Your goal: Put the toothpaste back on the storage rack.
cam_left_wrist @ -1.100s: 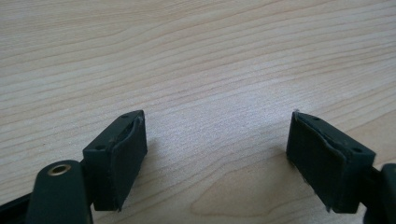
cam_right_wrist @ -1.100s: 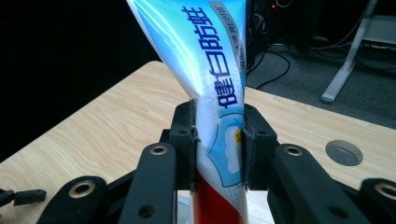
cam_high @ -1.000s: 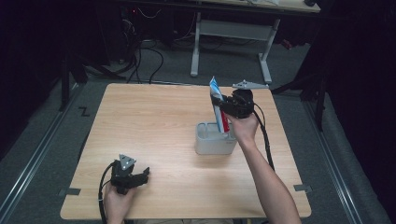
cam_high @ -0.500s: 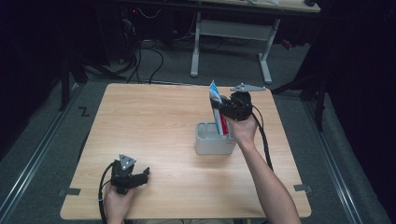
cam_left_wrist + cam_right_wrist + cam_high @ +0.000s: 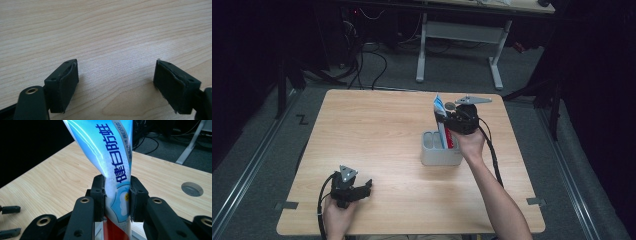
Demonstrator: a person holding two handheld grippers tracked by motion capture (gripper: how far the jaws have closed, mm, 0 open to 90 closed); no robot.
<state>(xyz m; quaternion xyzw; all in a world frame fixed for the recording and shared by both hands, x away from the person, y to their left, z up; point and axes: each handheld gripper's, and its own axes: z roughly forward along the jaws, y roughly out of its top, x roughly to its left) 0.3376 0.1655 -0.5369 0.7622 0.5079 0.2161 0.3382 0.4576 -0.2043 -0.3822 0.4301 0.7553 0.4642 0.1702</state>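
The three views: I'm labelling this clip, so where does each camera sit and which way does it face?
High view: above the table's near side, looking forward and down; forearms, both grippers.
Left gripper view: on the left hand-held gripper, facing bare tabletop; open jaws.
Right gripper view: on the right hand-held gripper, facing across the table; jaws clamp the toothpaste tube.
Shared: tube, tabletop.

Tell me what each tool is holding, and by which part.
The right tool is shut on the toothpaste tube, pinching its middle above the grey holder. The left tool is open and holds nothing.
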